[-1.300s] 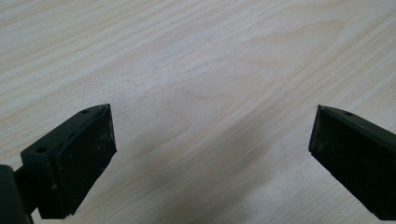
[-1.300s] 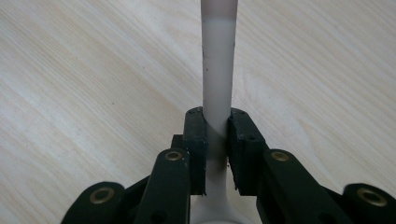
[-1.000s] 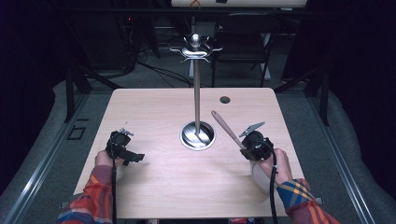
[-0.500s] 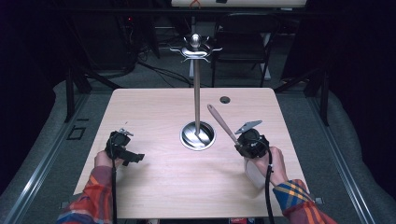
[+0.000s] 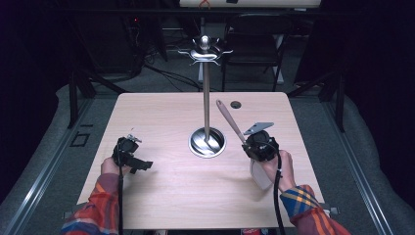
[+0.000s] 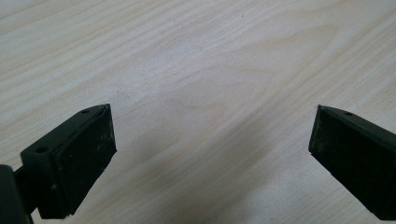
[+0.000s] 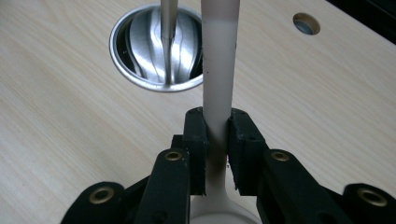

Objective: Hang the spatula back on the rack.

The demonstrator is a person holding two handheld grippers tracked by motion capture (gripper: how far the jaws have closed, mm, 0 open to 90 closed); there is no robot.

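1 spatula (image 7: 218,70) clenched in right claw (image 7: 217,135) beside stand (image 5: 206,98), unhung; left claw (image 6: 210,140) released.

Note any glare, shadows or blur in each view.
High view: table lit, surroundings dark. Left gripper view: left gripper open, soft shadows on the wood, near jaw edges slightly blurred. Right gripper view: bright reflections in the stand's steel base; spatula handle sharp in the right gripper.

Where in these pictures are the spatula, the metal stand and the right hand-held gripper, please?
spatula (image 7: 218,70): right gripper view, on its pale handle.
metal stand (image 5: 206,105): high view, on its upright pole.
right hand-held gripper (image 7: 217,140): right gripper view, between its fingertips.
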